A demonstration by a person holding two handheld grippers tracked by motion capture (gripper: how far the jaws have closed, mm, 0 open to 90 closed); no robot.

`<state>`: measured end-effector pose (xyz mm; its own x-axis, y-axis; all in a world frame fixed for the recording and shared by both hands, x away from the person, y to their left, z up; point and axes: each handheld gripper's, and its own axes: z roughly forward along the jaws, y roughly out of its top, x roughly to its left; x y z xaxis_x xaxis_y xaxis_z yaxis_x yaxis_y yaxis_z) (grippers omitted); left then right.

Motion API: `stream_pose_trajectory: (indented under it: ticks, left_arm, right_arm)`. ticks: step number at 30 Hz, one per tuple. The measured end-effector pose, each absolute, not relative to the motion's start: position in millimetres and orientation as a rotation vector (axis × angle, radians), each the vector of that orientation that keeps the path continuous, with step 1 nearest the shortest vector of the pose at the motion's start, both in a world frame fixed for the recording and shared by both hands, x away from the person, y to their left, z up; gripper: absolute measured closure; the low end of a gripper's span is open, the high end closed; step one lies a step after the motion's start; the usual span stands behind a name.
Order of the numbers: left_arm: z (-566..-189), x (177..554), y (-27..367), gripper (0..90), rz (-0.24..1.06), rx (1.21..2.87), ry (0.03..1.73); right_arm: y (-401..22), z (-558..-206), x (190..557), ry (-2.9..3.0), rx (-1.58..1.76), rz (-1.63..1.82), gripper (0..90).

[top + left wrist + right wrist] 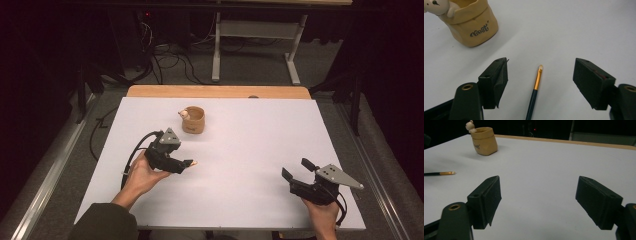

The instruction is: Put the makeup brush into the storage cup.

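1. A wide white rectangular tabletop (240, 165) with a light wooden strip along its far edge carries everything; grey carpet and a pale metal desk frame (255, 45) lie beyond it.
2. The right black two-jaw gripper (296, 169), topped by a grey three-cornered plate, sits near the table's front right corner in the person's right hand (322, 215). Its jaws are spread wide with nothing between them, and in the right gripper view only bare table lies past them.
3. The left black two-jaw gripper (184, 164), also with a grey plate, is held by the left hand (142, 175) over the left middle of the table. Its jaws stand wide apart.
4. A small tan sack-shaped ceramic pot (471, 22) with dark lettering and a cream bear figure (436, 6) on its rim stands upright toward the far side, well apart from both grippers.
5. A thin paintbrush (535, 92) with a dark handle, gold ferrule and pale tip lies flat on the table. In the left gripper view it lies between the spread jaws, touching neither, its tip pointing away from the hand.
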<state>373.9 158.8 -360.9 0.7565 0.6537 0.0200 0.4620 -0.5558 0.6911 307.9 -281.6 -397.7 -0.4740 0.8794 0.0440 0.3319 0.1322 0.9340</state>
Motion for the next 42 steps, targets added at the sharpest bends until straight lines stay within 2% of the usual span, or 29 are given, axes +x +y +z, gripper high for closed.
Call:
stream_pose_trajectory:
  ticks: [42]
  left_arm:
    - [-358.0,380.6,150.9,33.3,0.296,2.468,0.871]
  right_arm:
    - [-283.2,-397.9,308.2,1.865,1.178,1.340,22.6]
